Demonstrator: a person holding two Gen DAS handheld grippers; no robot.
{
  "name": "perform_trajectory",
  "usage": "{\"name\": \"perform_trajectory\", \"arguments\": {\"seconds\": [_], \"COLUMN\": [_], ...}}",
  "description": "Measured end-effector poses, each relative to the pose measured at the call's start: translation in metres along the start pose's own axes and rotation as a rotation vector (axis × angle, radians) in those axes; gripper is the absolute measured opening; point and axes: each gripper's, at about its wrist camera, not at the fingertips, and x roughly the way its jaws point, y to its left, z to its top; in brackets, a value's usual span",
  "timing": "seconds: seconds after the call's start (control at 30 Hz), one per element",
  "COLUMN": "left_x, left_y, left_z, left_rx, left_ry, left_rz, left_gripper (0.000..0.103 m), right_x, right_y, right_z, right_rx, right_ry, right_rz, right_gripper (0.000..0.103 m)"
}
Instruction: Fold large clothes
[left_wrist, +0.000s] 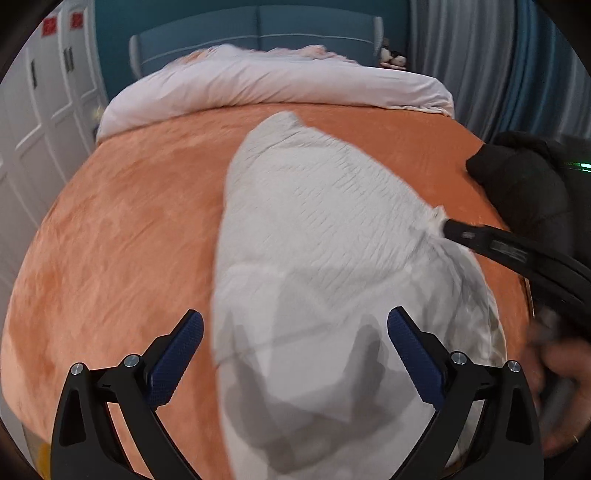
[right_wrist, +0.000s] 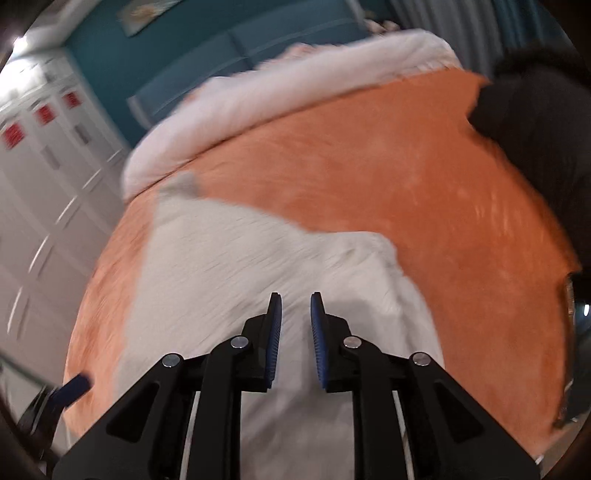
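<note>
A white crinkled garment (left_wrist: 325, 229) lies lengthwise on the orange bedspread (left_wrist: 122, 229). Its near end is smoother, with folded layers. My left gripper (left_wrist: 295, 321) hovers over that near end, jaws spread wide and nothing between them. My right gripper (left_wrist: 448, 227) reaches in from the right, its tip at a puckered tuft on the garment's right edge. In the right wrist view the right gripper (right_wrist: 295, 295) shows a narrow gap between its blue pads. The garment (right_wrist: 229, 258) lies below and no cloth is seen between the pads. One left finger (right_wrist: 74, 384) shows at the lower left.
A white duvet (left_wrist: 277, 81) is rolled back against the teal headboard (left_wrist: 258, 26). A black garment (left_wrist: 524, 177) lies at the bed's right edge. White wardrobe doors (left_wrist: 44, 122) stand to the left, with curtains (left_wrist: 480, 55) at the back right. A hand (left_wrist: 557, 369) holds the right gripper.
</note>
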Motion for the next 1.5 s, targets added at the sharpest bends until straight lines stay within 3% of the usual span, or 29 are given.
{"name": "perform_trajectory", "arguments": {"seconds": [0.17,0.3,0.47,0.63,0.8,0.97,1.17,1.27,1.4,1.5], "left_x": [-0.006,0.004,0.005,0.003,0.006,0.012,0.003,-0.005,-0.012,-0.01], "left_y": [0.003,0.007,0.012,0.01,0.01,0.01,0.003,0.001,-0.005,-0.008], "left_z": [-0.024,-0.042,-0.046,-0.046,-0.047,-0.051,-0.046,-0.033,-0.005,0.019], "left_rx": [0.014,0.004,-0.022,-0.02,-0.023,-0.027,0.01,0.022,0.018,0.006], "left_ry": [0.059,0.123,0.14,0.137,0.153,0.173,0.146,0.124,0.073,0.042], "left_rz": [0.026,0.047,0.05,0.068,0.077,0.077,0.108,0.123,0.124,0.125], "left_gripper": [0.097,0.098,0.098,0.098,0.098,0.098,0.098,0.098,0.098,0.098], "right_x": [-0.018,-0.009,-0.013,-0.044,-0.023,-0.007,-0.021,-0.043,-0.053,-0.046], "right_y": [0.028,0.028,0.028,0.037,0.033,0.03,0.029,0.021,-0.001,-0.018], "right_z": [-0.058,-0.092,-0.09,-0.101,-0.132,-0.146,-0.133,-0.106,-0.056,-0.03], "right_rx": [-0.035,-0.056,-0.034,-0.06,-0.078,-0.107,-0.064,-0.022,0.041,0.089], "right_ry": [0.136,0.158,0.211,0.246,0.328,0.352,0.377,0.29,0.187,0.156], "right_rz": [0.048,0.026,0.018,0.072,0.046,0.04,0.041,0.059,0.01,-0.021], "right_gripper": [0.017,0.016,0.019,0.019,0.016,0.015,0.018,0.02,0.038,0.038]}}
